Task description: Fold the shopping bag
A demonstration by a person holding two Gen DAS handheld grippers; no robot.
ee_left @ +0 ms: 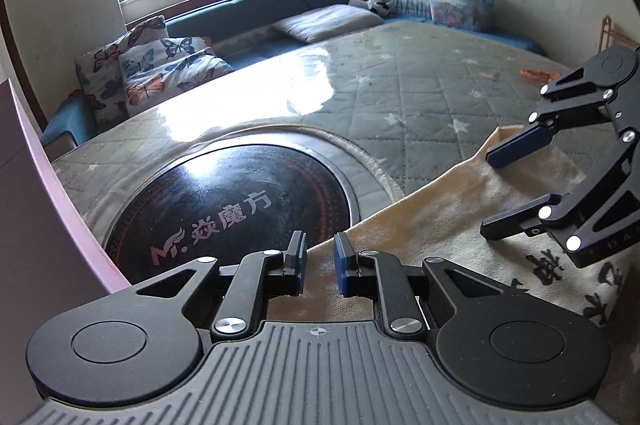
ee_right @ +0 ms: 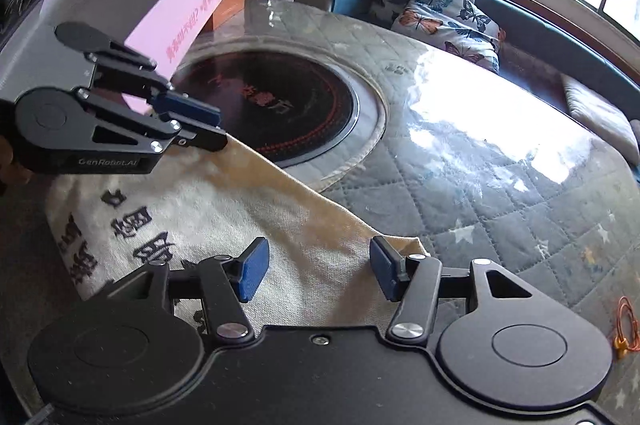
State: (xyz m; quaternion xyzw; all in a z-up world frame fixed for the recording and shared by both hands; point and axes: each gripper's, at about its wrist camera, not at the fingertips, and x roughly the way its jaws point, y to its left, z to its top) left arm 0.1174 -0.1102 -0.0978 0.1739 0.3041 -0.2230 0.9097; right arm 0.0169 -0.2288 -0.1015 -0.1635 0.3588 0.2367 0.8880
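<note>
Jaws of left gripper (ee_left: 319, 265) and right gripper (ee_right: 316, 271) both parted over flat shopping bag (ee_right: 224, 209), long axis gripper-to-gripper.

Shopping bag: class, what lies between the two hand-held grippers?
Only the bag's beige printed cloth spans from the left hand-held gripper to the right hand-held gripper, seen in the right wrist view.

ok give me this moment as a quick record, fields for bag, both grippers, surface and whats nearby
bag: beige cloth shopping bag with dark printed characters, lying flat
left gripper: jaws narrowly apart at the bag's far edge, no clear pinch on the cloth
right gripper: jaws open over the bag's corner, not gripping
surface: quilted star-pattern cover under a glossy clear sheet
nearby: round black cooktop set in the table beyond the bag; pink board on the left
</note>
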